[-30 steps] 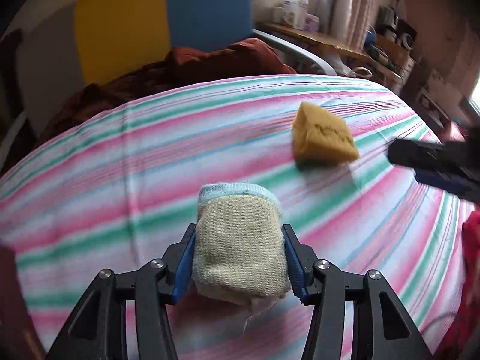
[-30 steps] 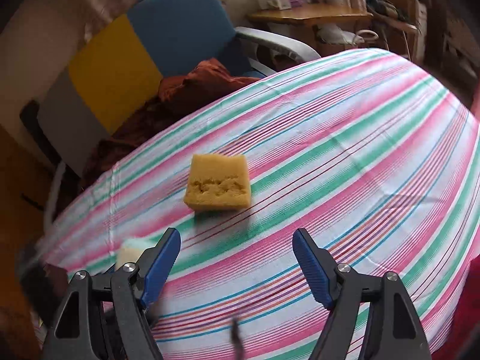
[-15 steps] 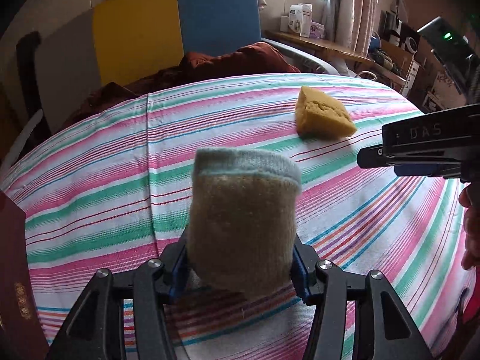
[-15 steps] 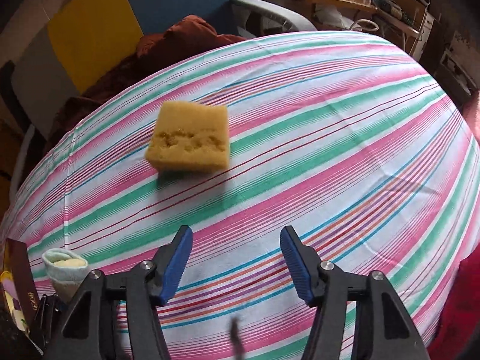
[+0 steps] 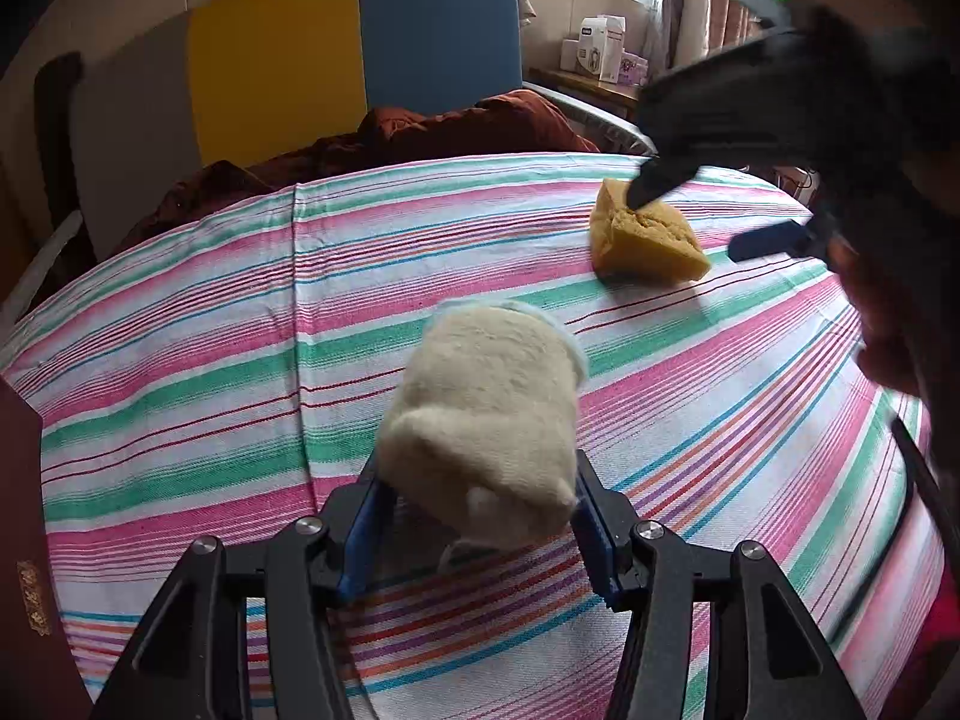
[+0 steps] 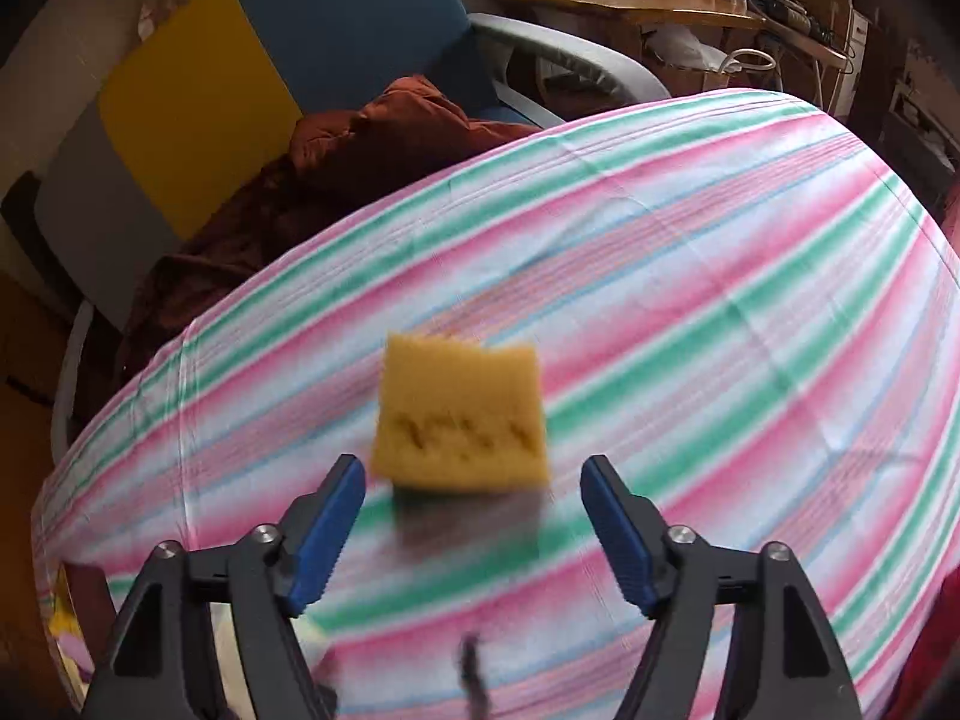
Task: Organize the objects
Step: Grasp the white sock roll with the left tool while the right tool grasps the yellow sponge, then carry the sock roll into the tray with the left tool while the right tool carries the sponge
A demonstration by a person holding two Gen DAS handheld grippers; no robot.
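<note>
Two tongs going: my left gripper (image 5: 477, 516) squeezes the rolled sock (image 5: 486, 420), right gripper (image 6: 474, 498) just spread wider, empty, facing the sponge (image 6: 461, 420).

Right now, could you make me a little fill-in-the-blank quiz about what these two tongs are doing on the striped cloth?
1. The left tongs are shut on a rolled cream ____.
2. The yellow sponge lies on the ____ cloth.
3. The right tongs have just been opening; the sponge sits just beyond their tips, so they hold ____.
4. Behind the cloth, a rust-brown blanket lies on a blue, yellow and grey ____.

Missing words: sock; striped; nothing; chair
</note>
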